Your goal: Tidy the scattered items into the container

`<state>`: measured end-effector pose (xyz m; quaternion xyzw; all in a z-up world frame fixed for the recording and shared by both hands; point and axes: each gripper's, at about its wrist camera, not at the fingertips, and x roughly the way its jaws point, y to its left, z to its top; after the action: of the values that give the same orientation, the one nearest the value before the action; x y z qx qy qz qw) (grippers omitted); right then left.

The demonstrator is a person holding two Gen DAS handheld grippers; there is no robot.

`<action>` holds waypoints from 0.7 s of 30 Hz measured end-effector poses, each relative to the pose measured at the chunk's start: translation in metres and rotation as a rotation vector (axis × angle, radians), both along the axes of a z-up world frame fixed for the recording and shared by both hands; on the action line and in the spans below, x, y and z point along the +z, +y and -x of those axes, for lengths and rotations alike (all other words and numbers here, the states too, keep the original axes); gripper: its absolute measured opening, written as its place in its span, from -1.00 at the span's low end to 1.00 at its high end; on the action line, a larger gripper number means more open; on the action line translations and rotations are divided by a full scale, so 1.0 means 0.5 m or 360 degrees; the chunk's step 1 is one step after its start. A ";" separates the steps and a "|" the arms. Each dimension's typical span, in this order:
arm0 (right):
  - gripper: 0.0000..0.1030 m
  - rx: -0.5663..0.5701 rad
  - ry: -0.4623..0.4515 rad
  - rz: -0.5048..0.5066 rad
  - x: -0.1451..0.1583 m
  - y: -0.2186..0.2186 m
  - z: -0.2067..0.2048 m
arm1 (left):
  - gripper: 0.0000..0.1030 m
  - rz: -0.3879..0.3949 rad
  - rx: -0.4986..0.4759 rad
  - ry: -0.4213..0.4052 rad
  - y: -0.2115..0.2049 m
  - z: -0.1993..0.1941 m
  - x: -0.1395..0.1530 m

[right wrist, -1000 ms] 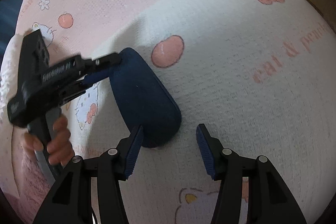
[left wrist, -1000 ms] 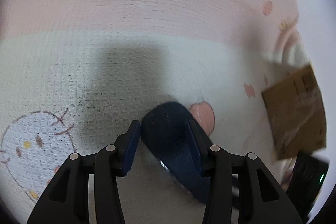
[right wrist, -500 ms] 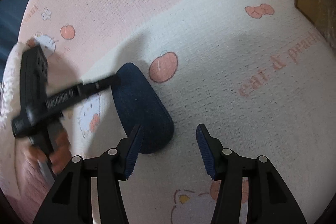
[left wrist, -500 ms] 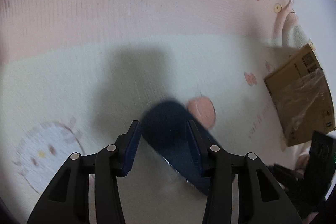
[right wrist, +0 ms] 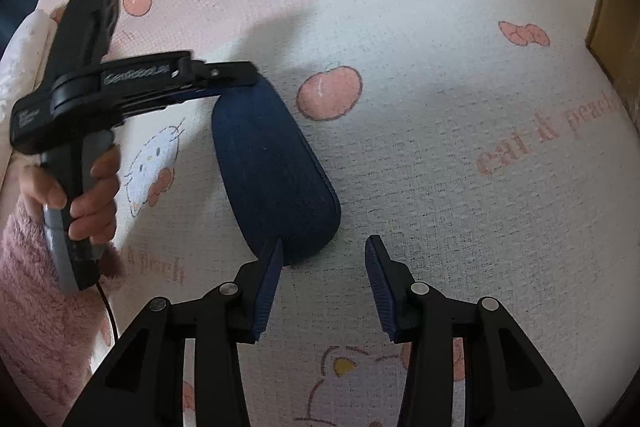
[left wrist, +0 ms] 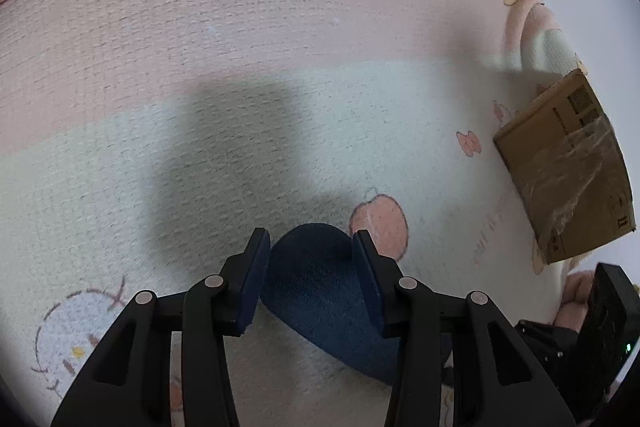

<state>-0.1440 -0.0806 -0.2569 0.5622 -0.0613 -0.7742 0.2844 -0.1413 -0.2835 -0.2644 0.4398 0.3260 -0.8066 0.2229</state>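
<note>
We pinch the navy case [left wrist: 316,287] in the left gripper [left wrist: 310,281] mid-blanket while the empty right gripper [right wrist: 324,291] closes; next, carry it to the cardboard box [left wrist: 568,167].

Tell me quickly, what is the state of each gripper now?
Left gripper: closed on one end of the dark blue case.
Right gripper: jaws closing, nothing gripped; the case lies beside its left finger.

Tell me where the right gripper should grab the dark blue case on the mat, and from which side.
Take the dark blue case across its narrow width at the rounded near end, coming down from above. It lies flat and long on the mat, and its far end sits between the left gripper's fingers. The right gripper, jaws closing on nothing, would likely need to shift left.
</note>
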 end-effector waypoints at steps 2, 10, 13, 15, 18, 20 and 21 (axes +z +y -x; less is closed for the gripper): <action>-0.21 -0.0020 0.0019 -0.0025 0.006 0.002 0.008 | -0.10 0.0007 0.0027 -0.0018 0.007 -0.015 0.002; -0.21 -0.0174 0.0050 -0.0025 0.003 0.040 0.044 | -0.09 -0.0085 0.0106 -0.0032 0.077 -0.105 -0.004; -0.21 -0.0208 -0.0010 0.0085 -0.005 0.066 0.055 | -0.10 -0.0102 0.0135 -0.0030 0.112 -0.128 -0.008; -0.20 -0.0226 -0.0049 0.0159 -0.009 0.074 0.062 | -0.10 -0.0114 0.0147 -0.0054 0.133 -0.131 -0.010; -0.07 -0.0270 -0.0110 0.0285 -0.016 0.090 0.063 | -0.10 -0.0145 0.0196 -0.0042 0.153 -0.137 -0.011; 0.02 -0.0274 -0.0110 0.0332 -0.021 0.097 0.065 | -0.09 -0.0194 0.0258 -0.0017 0.158 -0.147 -0.016; 0.02 -0.0266 -0.0093 0.0340 -0.020 0.095 0.068 | -0.09 -0.0237 0.0331 0.0002 0.156 -0.155 -0.020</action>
<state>-0.1781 -0.0329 -0.2670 0.5438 -0.1983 -0.7675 0.2754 -0.0639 -0.2053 -0.2746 0.4183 0.4292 -0.7529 0.2718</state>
